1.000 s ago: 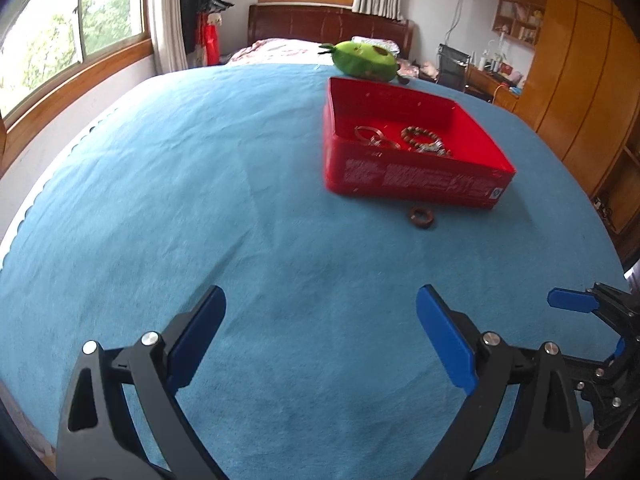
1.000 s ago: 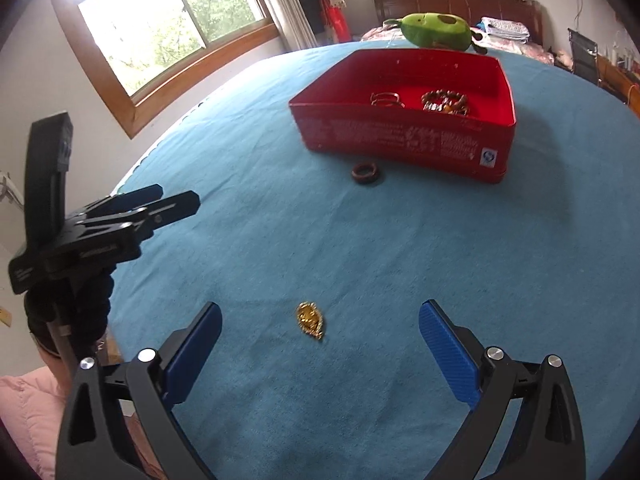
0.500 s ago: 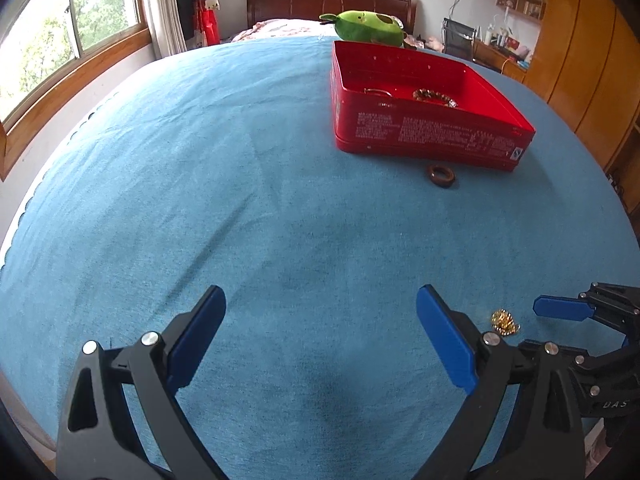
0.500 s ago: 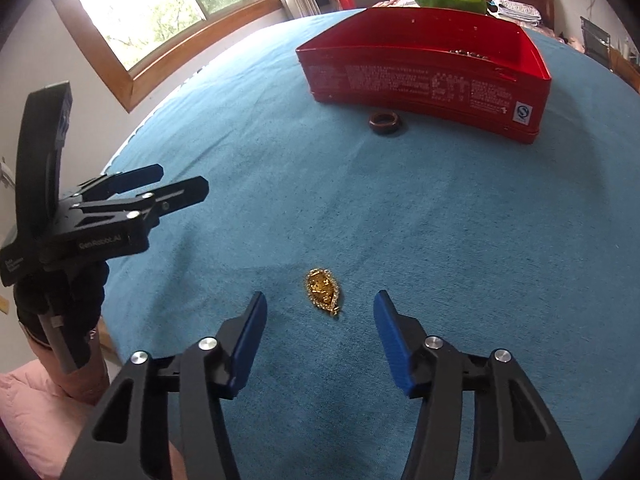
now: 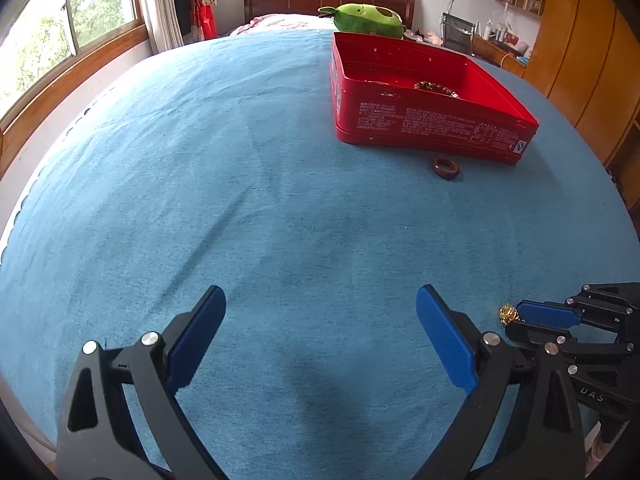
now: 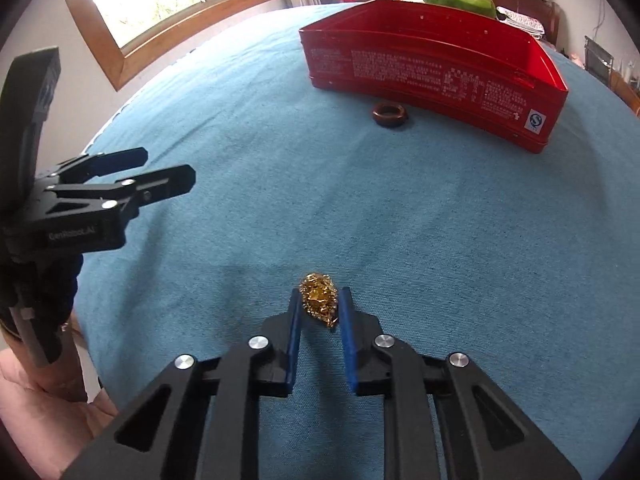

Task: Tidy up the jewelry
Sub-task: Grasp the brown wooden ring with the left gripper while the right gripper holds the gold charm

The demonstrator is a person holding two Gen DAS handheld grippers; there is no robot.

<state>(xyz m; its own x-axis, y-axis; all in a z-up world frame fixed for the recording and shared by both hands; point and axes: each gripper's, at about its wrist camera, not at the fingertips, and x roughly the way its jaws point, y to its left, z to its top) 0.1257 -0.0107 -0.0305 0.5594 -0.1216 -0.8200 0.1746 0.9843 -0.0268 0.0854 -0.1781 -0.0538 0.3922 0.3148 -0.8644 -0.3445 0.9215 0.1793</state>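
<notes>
A gold brooch (image 6: pixel 319 299) lies on the blue cloth, between the blue fingers of my right gripper (image 6: pixel 320 298), whose jaws are nearly closed against it. It shows in the left wrist view (image 5: pixel 507 313) at the right gripper's tips (image 5: pixel 520 316). My left gripper (image 5: pixel 320 312) is open and empty, low over the cloth; it also shows in the right wrist view (image 6: pixel 160 168). A red box (image 6: pixel 432 68) (image 5: pixel 424 120) holds a beaded bracelet (image 5: pixel 436 88). A brown ring (image 6: pixel 389 114) (image 5: pixel 445 167) lies just in front of the box.
A green plush toy (image 5: pixel 368 20) sits behind the box. The blue cloth (image 5: pixel 240 200) covers the whole surface and falls off at the left by the window wall. Wooden cupboards (image 5: pixel 592 60) stand on the right.
My right gripper has come down and forward over the brooch and its jaws have narrowed from wide open onto it. The left gripper has dropped a little lower.
</notes>
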